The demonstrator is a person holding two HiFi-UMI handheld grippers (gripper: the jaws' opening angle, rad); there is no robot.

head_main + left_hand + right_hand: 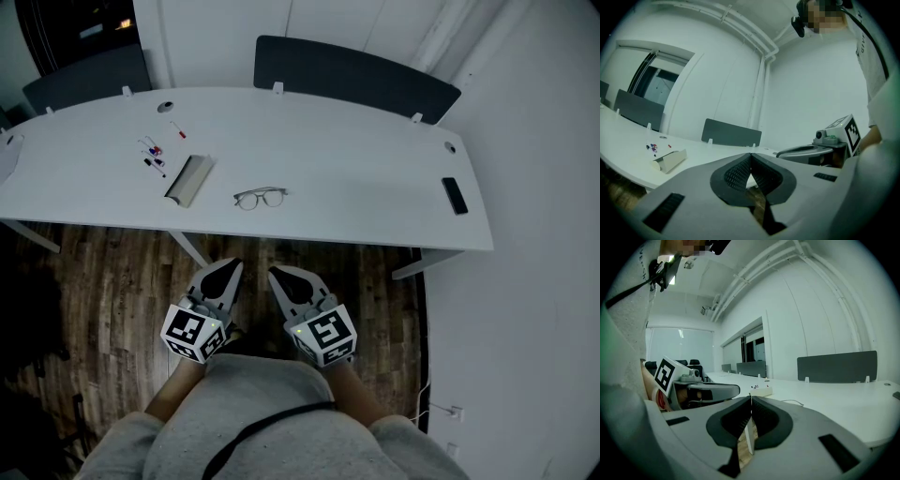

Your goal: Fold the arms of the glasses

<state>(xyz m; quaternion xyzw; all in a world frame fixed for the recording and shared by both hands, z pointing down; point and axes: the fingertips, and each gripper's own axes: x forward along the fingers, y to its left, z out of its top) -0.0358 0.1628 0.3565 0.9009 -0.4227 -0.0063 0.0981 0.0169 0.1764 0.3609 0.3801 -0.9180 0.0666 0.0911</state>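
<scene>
The glasses [260, 198] lie on the counter [356, 178], far from the left claw [230, 266] and right claw [277, 274], both clenched on nothing.

My left gripper [228, 270] and right gripper [279, 276] are pale grey with black ribbed pads [737, 172] and black-and-white square-patterned cubes [194, 331], the floor [103, 272] is brown wood-grain, the table [356, 169] white, the glasses [260, 198] dark-rimmed, the phone [455, 195] black, the desk screens [356, 70] dark grey.
</scene>
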